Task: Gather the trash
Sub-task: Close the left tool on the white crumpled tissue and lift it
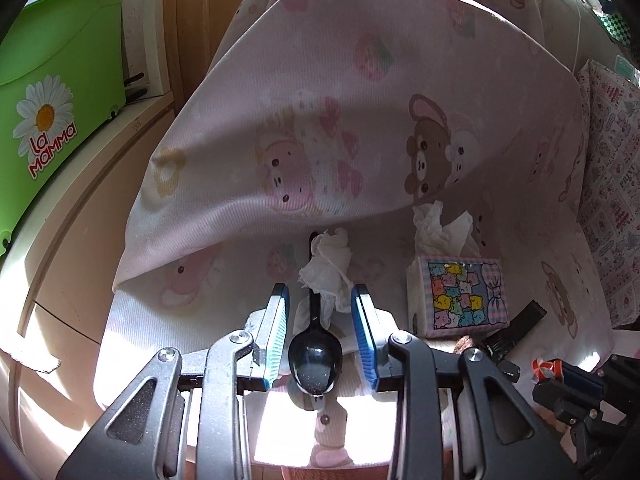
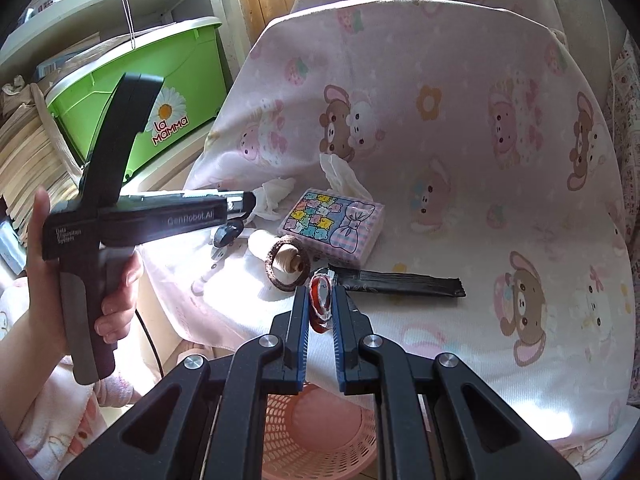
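Observation:
My left gripper (image 1: 320, 300) is open over the bear-print cloth. A black plastic spoon (image 1: 315, 354) lies between its fingers, and a crumpled white tissue (image 1: 328, 270) lies just beyond the tips. In the right wrist view the left gripper (image 2: 240, 204) shows at the left, with the tissue (image 2: 272, 198) beside it. My right gripper (image 2: 320, 300) is shut on a crumpled red and silver wrapper (image 2: 320, 300) above a pink mesh basket (image 2: 316, 432). A black wrapper (image 2: 400, 282) lies flat on the cloth just beyond the right fingertips.
A pastel tissue pack (image 2: 334, 224) (image 1: 460, 296) lies on the cloth with a tissue sticking up. A twine spool in a brown ring (image 2: 286, 266) lies near it. A green La Mamma bin (image 2: 140, 96) stands on a shelf at the left. A cloth-covered cushion (image 1: 340, 100) rises behind.

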{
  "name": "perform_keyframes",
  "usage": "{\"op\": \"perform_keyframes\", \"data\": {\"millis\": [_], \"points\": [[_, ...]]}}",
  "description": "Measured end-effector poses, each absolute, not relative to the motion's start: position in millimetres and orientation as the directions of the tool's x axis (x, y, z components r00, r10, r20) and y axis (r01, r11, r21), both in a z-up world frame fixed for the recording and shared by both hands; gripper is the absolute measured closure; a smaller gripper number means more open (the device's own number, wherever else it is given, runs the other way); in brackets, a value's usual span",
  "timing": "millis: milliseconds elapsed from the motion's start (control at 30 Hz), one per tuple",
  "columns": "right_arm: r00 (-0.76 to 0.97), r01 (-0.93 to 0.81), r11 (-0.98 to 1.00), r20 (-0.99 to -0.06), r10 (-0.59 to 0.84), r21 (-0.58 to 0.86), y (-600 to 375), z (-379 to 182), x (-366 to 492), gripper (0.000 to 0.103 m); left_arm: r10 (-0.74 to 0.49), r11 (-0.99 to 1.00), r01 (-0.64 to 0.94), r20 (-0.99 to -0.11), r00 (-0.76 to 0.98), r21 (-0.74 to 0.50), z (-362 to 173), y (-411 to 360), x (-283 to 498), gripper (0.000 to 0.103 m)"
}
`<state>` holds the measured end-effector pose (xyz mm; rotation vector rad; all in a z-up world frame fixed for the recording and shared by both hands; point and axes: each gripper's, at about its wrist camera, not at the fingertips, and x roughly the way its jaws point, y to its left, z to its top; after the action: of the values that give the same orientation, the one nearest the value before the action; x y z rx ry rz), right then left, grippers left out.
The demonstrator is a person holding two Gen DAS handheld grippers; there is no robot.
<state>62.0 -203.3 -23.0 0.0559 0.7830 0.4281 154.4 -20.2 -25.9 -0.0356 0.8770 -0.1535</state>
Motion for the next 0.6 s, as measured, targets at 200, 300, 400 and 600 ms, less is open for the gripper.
{"op": "perform_keyframes", "data": {"millis": [200,300,400,600], "points": [[0.624,-0.345,0.918,-0.683,0.379,0.194,-201.0,-27.5,63.1,0.091,-0.149,0.989,0.105,-0.776,0.613,-0.107,-32.4,-23.2,171.8,0.074],[0.629,-0.337,0.922,-0.684,0.37,0.19,-202.4,-27.7,64.5,0.091,-0.165,0.986,0.072,-0.797,0.58,-0.151,-42.5,-19.6,184.5,0.084],[0.635,-0.323,0.927,-0.682,0.363,0.193,-205.9,-27.2,64.9,0.091,-0.162,0.985,0.043,-0.793,0.587,-0.17,-41.1,-13.1,188.6,0.092],[0.648,-0.308,0.929,-0.669,0.364,0.208,-215.0,-22.1,62.7,0.091,-0.247,0.962,0.066,-0.745,0.62,-0.264,-19.7,-10.1,174.3,0.093]]}}
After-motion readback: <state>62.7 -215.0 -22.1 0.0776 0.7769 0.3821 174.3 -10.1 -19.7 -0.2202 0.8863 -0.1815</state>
